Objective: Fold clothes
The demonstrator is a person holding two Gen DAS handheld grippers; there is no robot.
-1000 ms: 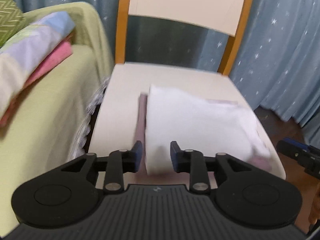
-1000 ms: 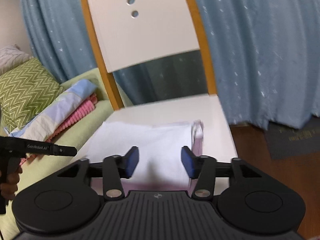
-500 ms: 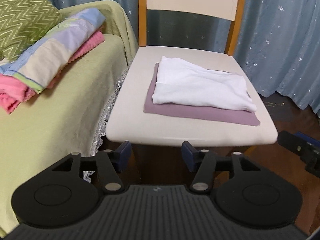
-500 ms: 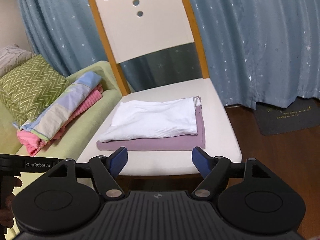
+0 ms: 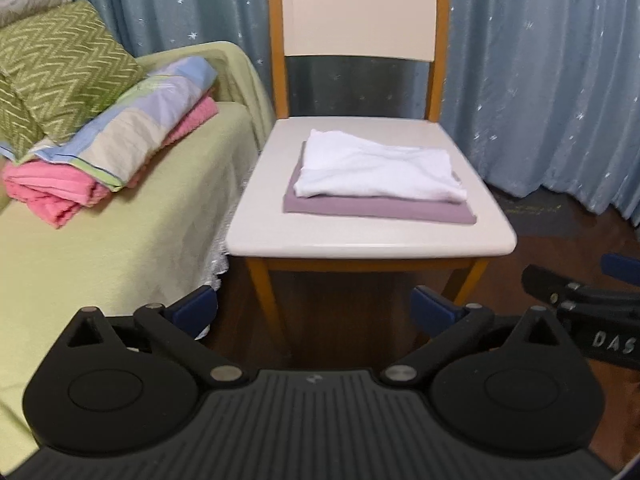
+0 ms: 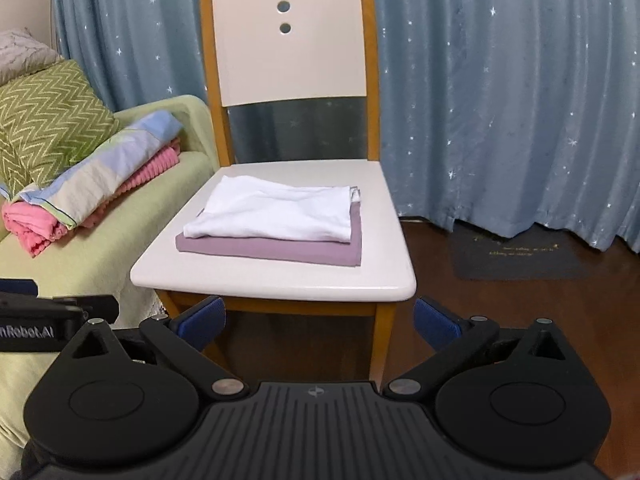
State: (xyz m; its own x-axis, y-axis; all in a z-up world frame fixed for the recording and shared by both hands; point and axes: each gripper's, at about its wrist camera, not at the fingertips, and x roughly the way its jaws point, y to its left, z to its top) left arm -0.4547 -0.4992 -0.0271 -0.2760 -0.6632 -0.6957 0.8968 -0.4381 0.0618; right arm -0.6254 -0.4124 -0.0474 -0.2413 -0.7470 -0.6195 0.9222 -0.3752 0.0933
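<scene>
Both grippers, left (image 5: 314,306) and right (image 6: 318,318), are opening wide, empty; leave the white shirt (image 6: 276,212), frame centre, squared on the purple one (image 6: 280,250).

Blue-grey curtains (image 6: 500,100) w/ small white star print hang floor-length across the whole back, pleated. In front, centre: wooden chair (image 5: 360,236), cream seat & backrest, orange-brown frame and legs; backrest has two round holes and a wavy cutout at top. Floor (image 6: 520,320) dark brown wood, glossy. Dark mat (image 6: 516,254) w/ faint gold lettering lies near curtain hem, right of chair. Left: bed or sofa under a light green cover (image 5: 100,260), white lace trim at its edge, just beside chair. Green zigzag cushion (image 5: 60,76) at its far end. Light dim, indoor, even.
</scene>
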